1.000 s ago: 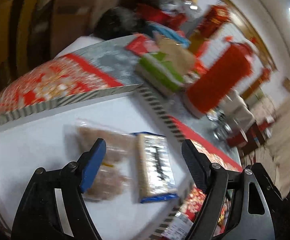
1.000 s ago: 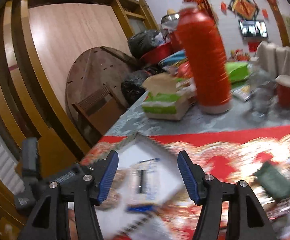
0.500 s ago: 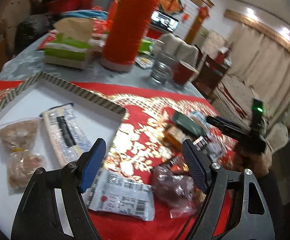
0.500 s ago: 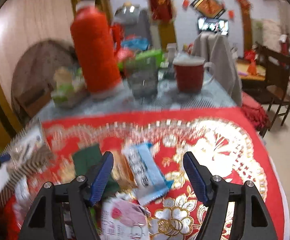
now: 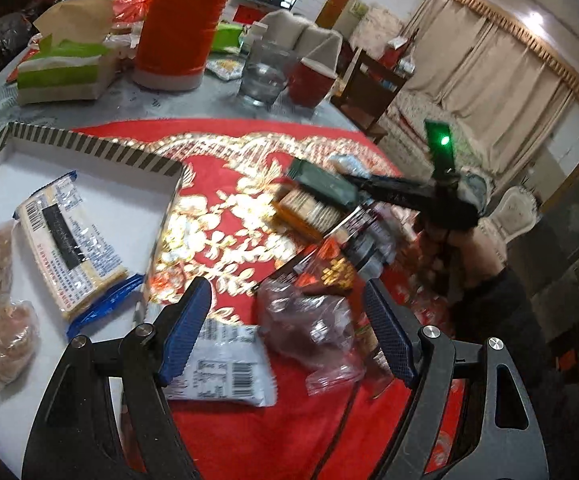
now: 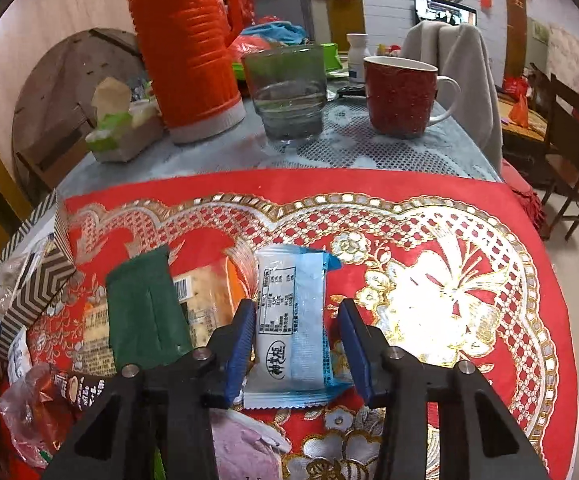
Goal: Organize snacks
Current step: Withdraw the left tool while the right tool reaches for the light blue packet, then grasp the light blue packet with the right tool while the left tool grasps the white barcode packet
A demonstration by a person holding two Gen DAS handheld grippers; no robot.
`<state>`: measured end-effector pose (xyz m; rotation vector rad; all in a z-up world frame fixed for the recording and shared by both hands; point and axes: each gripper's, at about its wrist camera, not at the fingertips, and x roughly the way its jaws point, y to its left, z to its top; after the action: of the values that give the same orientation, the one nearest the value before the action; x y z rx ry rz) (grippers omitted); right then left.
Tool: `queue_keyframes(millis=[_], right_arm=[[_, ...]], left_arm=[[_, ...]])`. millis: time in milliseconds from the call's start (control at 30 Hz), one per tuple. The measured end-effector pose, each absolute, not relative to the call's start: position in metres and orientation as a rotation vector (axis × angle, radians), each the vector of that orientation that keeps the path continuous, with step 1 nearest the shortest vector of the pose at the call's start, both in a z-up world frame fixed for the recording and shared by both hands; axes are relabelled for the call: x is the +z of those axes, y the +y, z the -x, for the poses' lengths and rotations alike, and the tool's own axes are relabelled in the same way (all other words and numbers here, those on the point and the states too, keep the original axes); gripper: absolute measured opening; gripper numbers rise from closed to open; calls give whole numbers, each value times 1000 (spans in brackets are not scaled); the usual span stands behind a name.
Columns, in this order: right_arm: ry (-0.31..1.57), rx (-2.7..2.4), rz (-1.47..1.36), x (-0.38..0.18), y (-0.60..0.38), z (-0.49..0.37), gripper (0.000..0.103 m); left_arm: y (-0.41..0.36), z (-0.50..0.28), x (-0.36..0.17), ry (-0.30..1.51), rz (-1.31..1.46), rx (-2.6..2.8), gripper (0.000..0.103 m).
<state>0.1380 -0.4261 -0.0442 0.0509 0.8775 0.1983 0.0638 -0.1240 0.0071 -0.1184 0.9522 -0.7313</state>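
Blue-white snack packet (image 6: pixel 292 320) between right gripper's (image 6: pixel 296 354) parted jaws.

We see a table (image 6: pixel 369 152) under a red gold-patterned cloth (image 6: pixel 429 208). On it stand an orange thermos (image 6: pixel 181 48), a glass (image 6: pixel 287 92) and a red mug (image 6: pixel 399 96). Snack packets (image 6: pixel 293 320) lie on the cloth.

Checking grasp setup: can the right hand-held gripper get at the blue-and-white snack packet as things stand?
Probably yes. The right hand-held gripper is open with the blue-and-white snack packet already between its jaws, nothing lying on top. The green packet lies beside it, outside the jaws.
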Motion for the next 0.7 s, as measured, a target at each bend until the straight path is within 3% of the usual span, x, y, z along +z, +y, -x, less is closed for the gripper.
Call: queue_keyframes(millis=[33,67,233,400,700], right_arm=[[876,194,-44,-44,-425,-138,38],[875,193,-41,-43,-425,-137,29],[788,150,-55,-32,-432,-127,28],[707,95,-42,-21,-432,-114,28],[678,78,-64,-17,-434,-105,28]], left_arm=[[-123,-65,5,960,113,-716,79],[-120,-68,4,973,116,-696,79],[-117,-73,-4,1043,91,-672,79],[-125,-53,2,1013,-106,-638,79],[-133,-46,-10,1017,-238,-592,80]])
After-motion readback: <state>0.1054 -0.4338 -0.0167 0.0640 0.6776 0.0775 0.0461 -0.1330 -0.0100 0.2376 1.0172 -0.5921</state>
